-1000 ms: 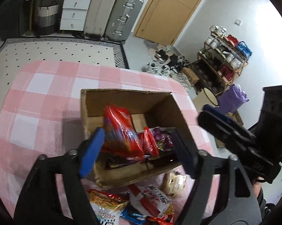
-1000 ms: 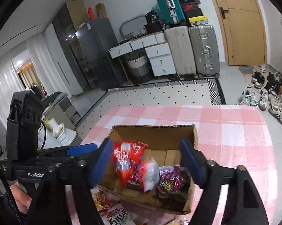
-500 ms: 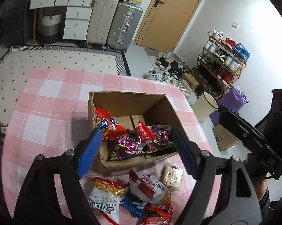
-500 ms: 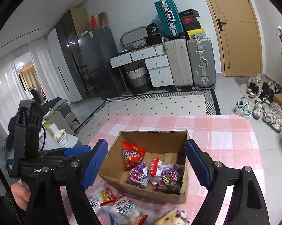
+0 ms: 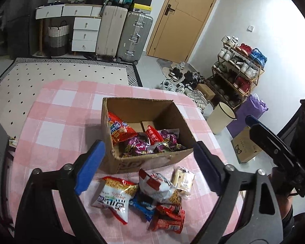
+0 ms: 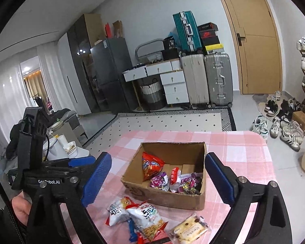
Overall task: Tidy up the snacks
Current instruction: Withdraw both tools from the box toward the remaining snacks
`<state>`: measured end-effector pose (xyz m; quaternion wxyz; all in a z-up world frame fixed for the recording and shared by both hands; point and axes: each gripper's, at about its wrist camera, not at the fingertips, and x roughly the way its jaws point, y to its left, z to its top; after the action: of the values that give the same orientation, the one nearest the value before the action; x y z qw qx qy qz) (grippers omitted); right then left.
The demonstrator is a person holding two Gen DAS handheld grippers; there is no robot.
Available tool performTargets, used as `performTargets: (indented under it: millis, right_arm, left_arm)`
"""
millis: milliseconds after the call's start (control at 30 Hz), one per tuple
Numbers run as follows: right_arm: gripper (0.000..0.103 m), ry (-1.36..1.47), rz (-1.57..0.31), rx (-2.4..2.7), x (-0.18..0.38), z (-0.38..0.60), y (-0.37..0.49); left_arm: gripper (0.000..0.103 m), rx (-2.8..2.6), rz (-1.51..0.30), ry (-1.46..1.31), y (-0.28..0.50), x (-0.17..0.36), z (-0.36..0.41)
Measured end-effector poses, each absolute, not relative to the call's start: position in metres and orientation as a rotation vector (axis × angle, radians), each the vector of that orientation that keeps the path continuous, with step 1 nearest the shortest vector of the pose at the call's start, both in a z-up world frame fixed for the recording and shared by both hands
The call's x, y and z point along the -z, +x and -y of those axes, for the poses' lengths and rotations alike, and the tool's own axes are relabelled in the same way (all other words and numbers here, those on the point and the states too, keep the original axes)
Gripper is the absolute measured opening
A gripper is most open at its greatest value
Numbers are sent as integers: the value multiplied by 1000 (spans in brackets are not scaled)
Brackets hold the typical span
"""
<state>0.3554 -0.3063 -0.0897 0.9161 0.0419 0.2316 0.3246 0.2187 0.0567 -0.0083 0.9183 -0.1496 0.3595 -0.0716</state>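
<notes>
Two handheld grippers with blue finger pads hover above a table covered in a pink and white checked cloth point(image 5: 57, 109). The left gripper point(image 5: 148, 166) is spread wide and holds nothing; the right gripper point(image 6: 158, 179) is likewise spread wide and empty.

Directly below and between the left gripper's fingers lies a loose heap of snack packets on the cloth: a white noodle-snack bag point(image 5: 114, 197), a white and red bag point(image 5: 156, 185) on top of the heap, a blue packet point(image 5: 142, 205) partly under it, a red packet point(image 5: 168, 220) nearest the camera, and a pale biscuit packet point(image 5: 183, 180) toward the right finger.

Just beyond the heap, ahead of both grippers, stands an open cardboard box point(image 5: 144, 162). Inside it a red chip bag point(image 5: 120, 130) leans against the left wall, with purple packets point(image 5: 138, 144) and a small red packet point(image 5: 152, 135) beside it.

Farther off, past the table, are a patterned rug point(image 5: 61, 75), white drawers point(image 5: 85, 34), two upright suitcases point(image 5: 124, 34), a wooden door point(image 5: 183, 18) and, to the right, a shoe rack point(image 5: 237, 73)
</notes>
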Motion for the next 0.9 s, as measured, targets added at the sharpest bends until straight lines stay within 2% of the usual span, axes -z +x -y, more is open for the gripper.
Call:
performTargets:
  millis: [133,467,900]
  right_arm:
    - [96,102,-473,-684,97,309,336]
    - [97,94,-479,-700,121,309,302]
    - [98,112,-524,-669,162,315,278]
  left_arm:
    - [102,138,-719,-295,199,2,-58]
    - [102,116,-700,-323,149,16,-68]
    - [102,55,-708,-324,124,43,-87]
